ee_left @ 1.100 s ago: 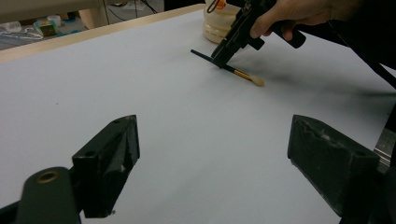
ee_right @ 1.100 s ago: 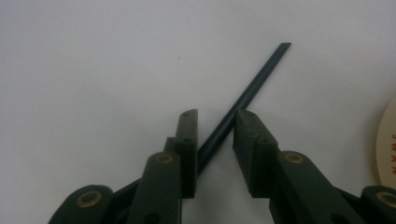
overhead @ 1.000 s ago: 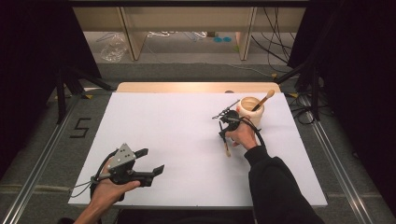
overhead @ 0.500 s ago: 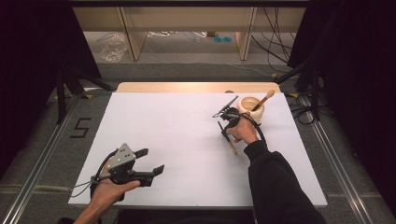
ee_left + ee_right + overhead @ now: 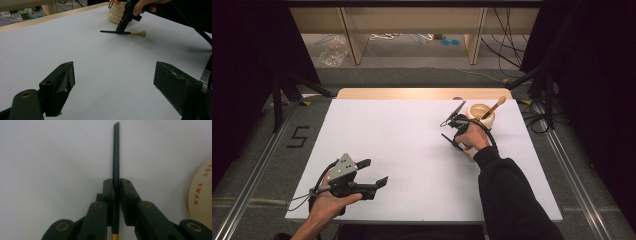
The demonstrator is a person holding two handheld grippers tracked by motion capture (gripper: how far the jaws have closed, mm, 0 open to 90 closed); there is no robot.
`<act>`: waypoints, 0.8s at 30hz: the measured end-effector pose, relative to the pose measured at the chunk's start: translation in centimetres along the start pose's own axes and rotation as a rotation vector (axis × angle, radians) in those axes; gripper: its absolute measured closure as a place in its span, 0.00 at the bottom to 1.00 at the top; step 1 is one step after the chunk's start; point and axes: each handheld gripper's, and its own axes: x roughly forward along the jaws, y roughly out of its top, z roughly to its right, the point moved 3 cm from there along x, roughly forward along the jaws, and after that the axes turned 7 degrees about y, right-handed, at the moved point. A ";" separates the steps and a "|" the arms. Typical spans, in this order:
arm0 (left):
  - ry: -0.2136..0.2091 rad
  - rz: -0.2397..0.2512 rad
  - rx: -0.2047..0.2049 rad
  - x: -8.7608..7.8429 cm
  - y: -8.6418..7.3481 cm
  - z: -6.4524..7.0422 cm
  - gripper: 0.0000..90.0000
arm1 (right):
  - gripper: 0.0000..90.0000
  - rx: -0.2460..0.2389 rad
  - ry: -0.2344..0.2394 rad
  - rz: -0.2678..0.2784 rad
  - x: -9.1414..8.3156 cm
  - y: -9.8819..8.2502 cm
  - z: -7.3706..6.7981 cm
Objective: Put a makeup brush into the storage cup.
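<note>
right gripper (image 5: 116, 202) has just closed on the thin dark brush (image 5: 116, 157) handle, flat on the table mid-right of the high view beside the cream jar (image 5: 480, 113). Light, stiff, slick stick, so grip mid-handle. Left gripper (image 5: 374, 172) gapes empty lower left

high: overhead, forward-down | gripper views: low, close | shared: table (image 5: 402, 130)
</note>
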 end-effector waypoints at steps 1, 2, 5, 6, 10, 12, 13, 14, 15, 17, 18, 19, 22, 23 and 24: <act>0.000 -0.001 0.001 0.0 0.0 0.0 0.19 | 0.93 -0.009 -0.005 -0.018 -0.1 0.1 0.0; 0.000 -0.001 0.002 0.0 0.0 0.0 0.19 | 0.93 -0.012 -0.010 -0.023 0.0 0.2 -0.1; 0.000 -0.001 0.002 0.0 0.0 0.0 0.19 | 0.93 -0.009 -0.007 -0.039 -0.1 0.3 -0.2; 0.000 -0.001 0.002 0.0 0.0 0.0 0.19 | 0.93 -0.009 -0.007 -0.039 -0.1 0.3 -0.2; -0.001 -0.001 0.002 0.0 0.0 0.0 0.19 | 0.93 -0.026 -0.014 -0.051 0.0 0.4 -0.3; -0.001 0.000 0.003 0.0 0.0 0.0 0.19 | 0.93 -0.033 -0.012 -0.058 -0.1 0.4 -0.4; 0.000 -0.001 0.002 0.0 0.0 0.0 0.19 | 0.93 -0.039 -0.012 -0.059 -0.2 0.4 -0.4; 0.000 -0.001 0.001 0.0 0.0 0.0 0.19 | 0.93 -0.050 -0.008 -0.057 -0.2 0.4 -0.5; 0.000 -0.001 0.001 0.0 0.0 0.0 0.19 | 0.93 -0.045 -0.008 -0.064 -0.2 0.5 -0.6; 0.000 -0.001 0.001 0.0 0.0 0.0 0.19 | 0.93 -0.061 -0.016 -0.047 -0.3 0.5 -0.6; 0.000 -0.001 0.001 0.0 0.0 0.0 0.19 | 0.93 -0.072 -0.013 -0.042 -0.5 0.6 -0.6; 0.000 -0.001 0.001 0.0 0.0 0.0 0.19 | 0.93 -0.073 -0.016 -0.032 -0.6 0.6 -0.6; 0.000 -0.001 0.000 0.0 0.0 0.0 0.19 | 0.93 -0.081 -0.014 -0.017 -1.1 0.8 -0.7; 0.000 -0.002 0.001 0.0 0.0 0.0 0.19 | 0.95 -0.089 -0.010 -0.012 -1.3 0.8 -0.7; 0.000 -0.002 0.000 0.0 0.0 0.0 0.19 | 0.95 -0.096 -0.009 -0.003 -1.5 0.9 -0.8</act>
